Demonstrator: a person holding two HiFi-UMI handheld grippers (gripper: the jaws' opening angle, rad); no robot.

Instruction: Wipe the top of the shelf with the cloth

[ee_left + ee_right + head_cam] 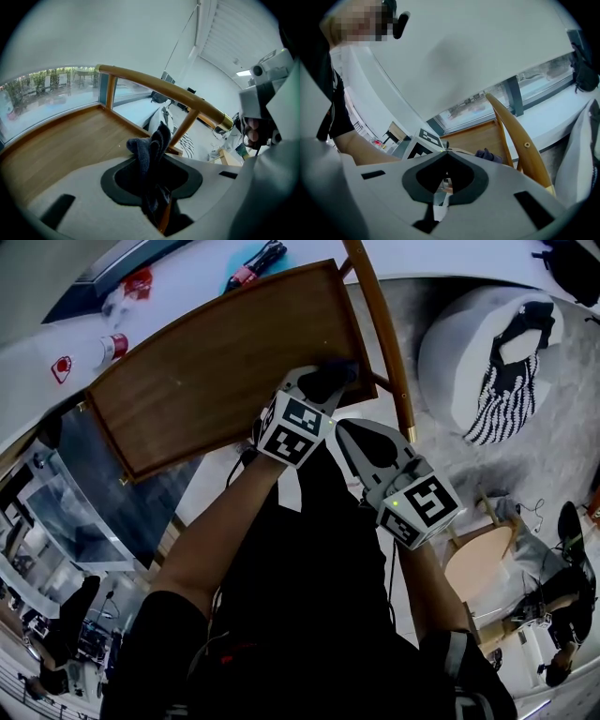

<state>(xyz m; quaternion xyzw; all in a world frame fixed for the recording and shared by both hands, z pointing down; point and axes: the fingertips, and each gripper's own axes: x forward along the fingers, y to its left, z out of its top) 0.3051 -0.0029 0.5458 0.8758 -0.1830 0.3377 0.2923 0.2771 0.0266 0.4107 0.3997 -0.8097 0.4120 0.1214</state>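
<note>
The shelf top [216,362] is a brown wooden board with a raised lip. My left gripper [330,381] reaches over its near right corner and is shut on a dark blue cloth [336,369]. In the left gripper view the cloth [149,149] sticks up bunched between the jaws of the gripper [153,163], above the wooden board [61,140]. My right gripper [350,433] hangs just right of and nearer than the left one, off the board, shut with nothing in it. From the right gripper view [444,152] a bit of cloth [488,154] shows beyond the jaws.
A curved wooden rail [382,334] runs along the shelf's right side. To the right stands a white pouf [469,324] with a striped cloth on it, and a round wooden stool [478,566] lower down. Red-marked items [114,345] lie on the white counter behind the shelf.
</note>
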